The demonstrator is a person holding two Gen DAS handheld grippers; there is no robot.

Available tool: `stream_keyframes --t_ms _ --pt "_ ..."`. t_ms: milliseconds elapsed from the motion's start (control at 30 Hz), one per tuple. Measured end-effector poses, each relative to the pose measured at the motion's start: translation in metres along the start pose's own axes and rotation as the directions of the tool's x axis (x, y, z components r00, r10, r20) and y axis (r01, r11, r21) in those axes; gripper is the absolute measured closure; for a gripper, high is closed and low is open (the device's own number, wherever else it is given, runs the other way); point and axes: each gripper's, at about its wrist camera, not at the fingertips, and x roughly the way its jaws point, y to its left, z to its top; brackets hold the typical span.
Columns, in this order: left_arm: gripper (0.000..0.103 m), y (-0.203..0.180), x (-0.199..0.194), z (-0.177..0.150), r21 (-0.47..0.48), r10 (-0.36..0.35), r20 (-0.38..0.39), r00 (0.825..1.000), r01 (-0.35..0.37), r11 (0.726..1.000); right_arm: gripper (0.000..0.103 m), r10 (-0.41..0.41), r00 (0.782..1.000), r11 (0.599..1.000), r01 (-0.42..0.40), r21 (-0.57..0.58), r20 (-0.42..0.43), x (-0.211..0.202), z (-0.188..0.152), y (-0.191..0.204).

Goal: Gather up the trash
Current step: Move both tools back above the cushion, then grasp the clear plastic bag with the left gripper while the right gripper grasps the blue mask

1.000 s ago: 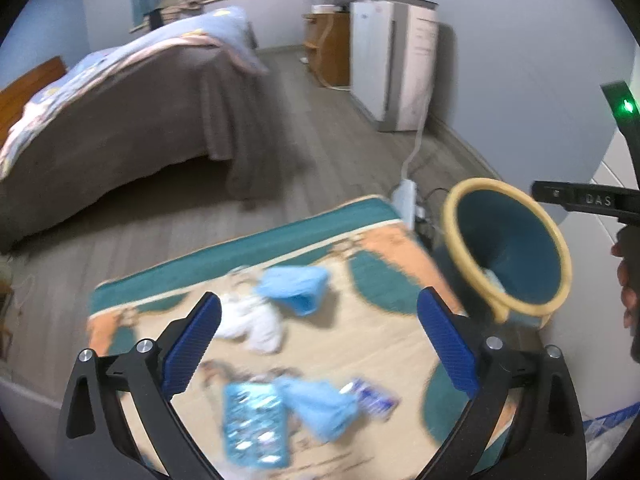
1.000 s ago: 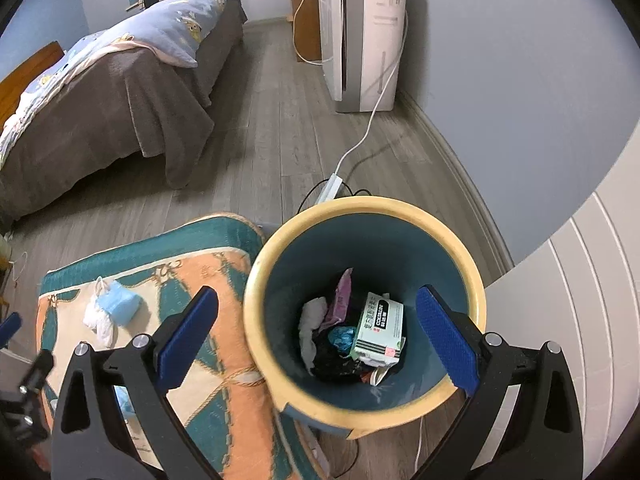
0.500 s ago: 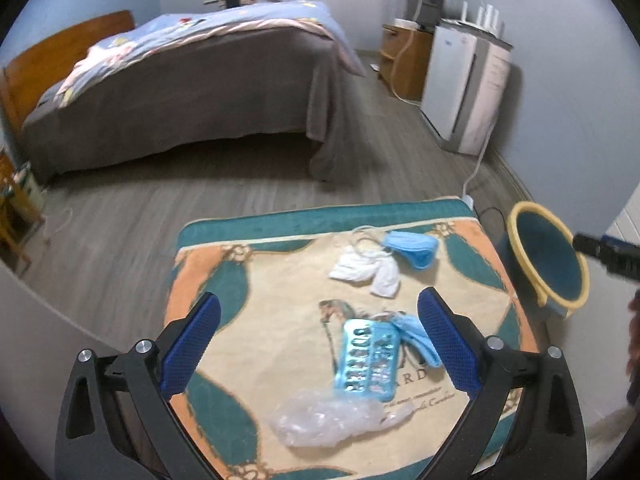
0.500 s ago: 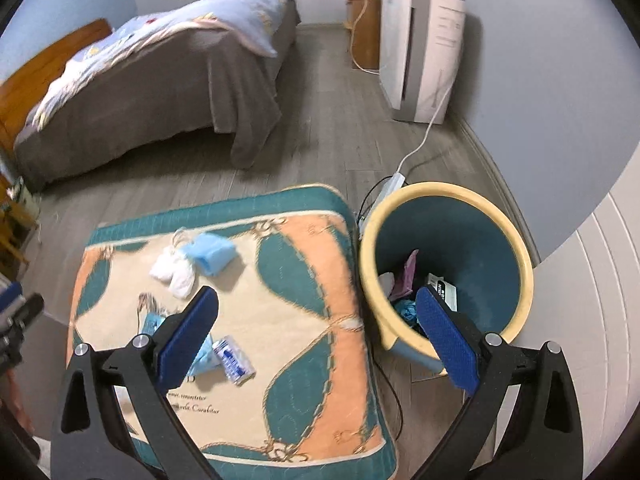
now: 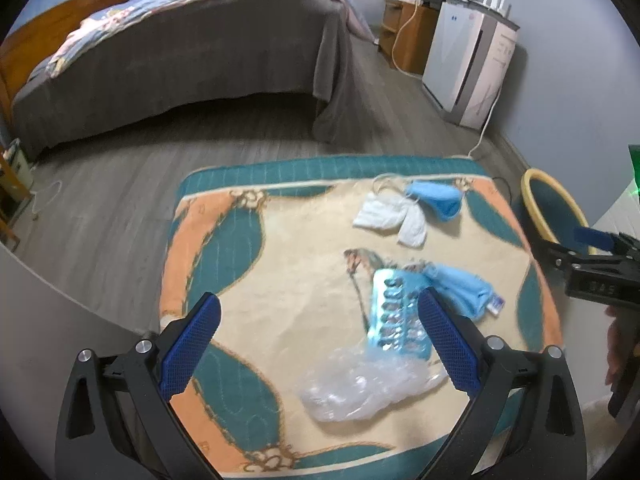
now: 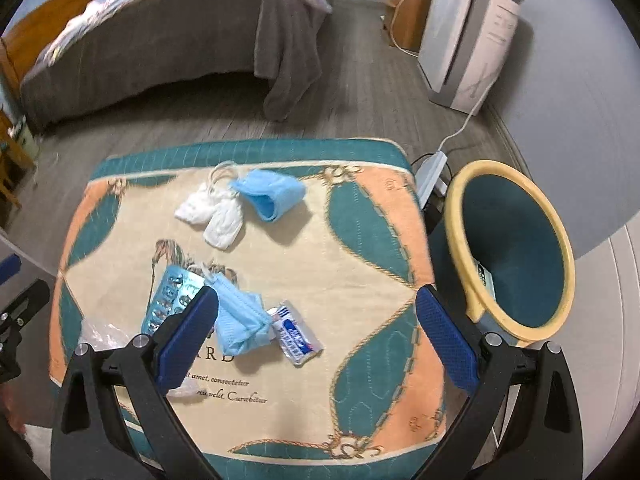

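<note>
Trash lies on a patterned cloth-covered table [image 5: 248,280] [image 6: 360,240]: a white mask [image 5: 390,218] [image 6: 214,216], a blue mask [image 5: 438,198] [image 6: 272,194], a blister pack [image 5: 396,316] [image 6: 170,296], a second blue mask [image 5: 460,290] [image 6: 242,320], a small sachet [image 6: 296,338] and clear plastic wrap [image 5: 360,386]. A teal bin with a yellow rim [image 6: 516,248] [image 5: 552,208] stands right of the table and holds trash. My left gripper [image 5: 320,344] is open and empty above the near edge. My right gripper [image 6: 318,336] is open and empty above the table's right half.
A bed with a grey cover [image 5: 180,60] stands beyond the table. A white appliance [image 5: 472,68] and a wooden cabinet [image 5: 408,36] stand against the right wall. A power strip and cable [image 6: 432,172] lie on the floor by the bin.
Both grippers have pulled back and swung left from the bin to over the table. The right gripper was over the bin's mouth; now the bin is at its right.
</note>
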Motion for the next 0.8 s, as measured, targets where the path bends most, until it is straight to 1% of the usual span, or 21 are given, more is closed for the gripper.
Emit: stream_keyframes --t_ms 133,233,367,467,567,767,800 --pt "0.005 0.009 0.002 -0.005 0.013 0.003 -0.006 1.0 -0.003 1.0 0.006 -0.003 0.999 1.0 0.002 -0.022 -0.037 0.015 -0.003 0.015" --pt "0.005 0.013 0.006 -0.008 0.012 -0.009 -0.019 1.0 0.01 1.0 0.006 -0.025 0.998 0.999 0.023 -0.03 -0.06 0.023 -0.004 0.022" --pt "0.005 0.01 0.012 -0.012 0.049 -0.005 -0.038 0.999 0.007 0.999 0.006 -0.017 0.997 1.0 0.015 -0.027 -0.077 0.03 -0.004 0.026" --pt "0.005 0.006 0.015 -0.013 0.056 -0.016 -0.045 0.999 0.019 0.998 0.006 -0.011 0.996 1.0 0.009 -0.019 -0.093 0.036 -0.005 0.025" --pt "0.005 0.001 0.018 -0.014 0.072 -0.011 -0.052 0.999 0.015 0.997 0.007 -0.022 0.994 0.999 0.018 -0.038 -0.108 0.042 -0.008 0.026" --pt "0.005 -0.007 0.026 -0.018 0.1 0.011 -0.075 0.997 -0.004 0.995 0.014 0.001 0.992 0.999 -0.006 -0.037 -0.123 0.049 -0.01 0.023" --pt "0.005 -0.007 0.028 -0.02 0.106 0.013 -0.085 0.996 -0.004 0.994 0.019 0.005 0.992 0.999 -0.01 -0.039 -0.129 0.05 -0.01 0.024"
